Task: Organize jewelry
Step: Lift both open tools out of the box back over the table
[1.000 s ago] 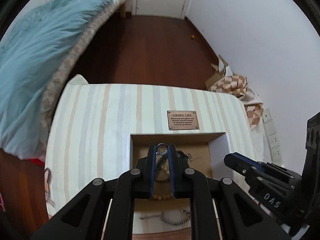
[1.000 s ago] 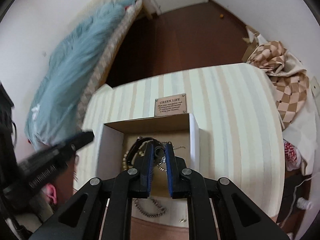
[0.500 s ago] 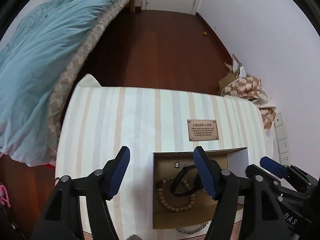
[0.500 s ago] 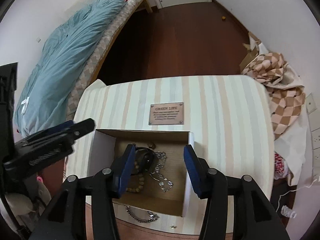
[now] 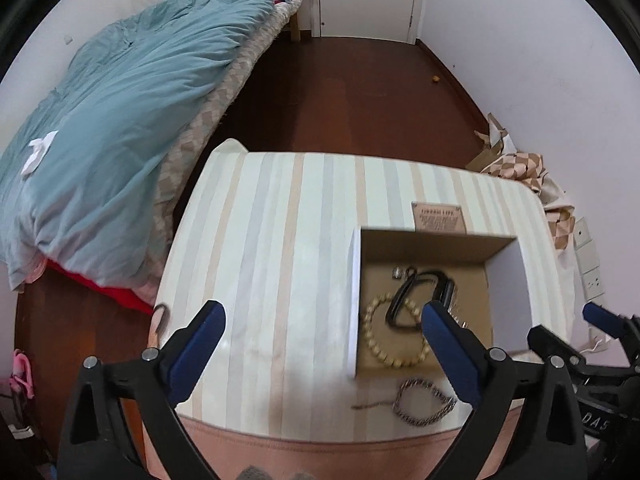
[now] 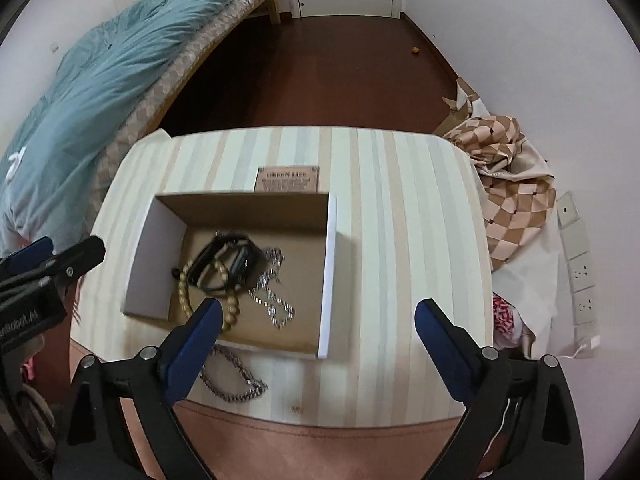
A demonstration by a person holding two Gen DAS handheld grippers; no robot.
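Observation:
An open cardboard box sits on the striped table. It holds a bead bracelet, a black band, a thin silver necklace and a small ring. A heavy silver chain lies outside the box by the table's front edge. My left gripper hangs above the box's left wall. My right gripper hovers over the box's right wall. Both sets of jaws are opening wide, with nothing held between them.
A brown plaque lies behind the box. A bed with a teal duvet stands to the left. Checked cloth is heaped by the right wall, below wall sockets. Dark wooden floor lies beyond the table.
Both grippers went from shut to wide open and let go of the small metal pieces they held over the box. The left one drew off to the left, the right one to the right.

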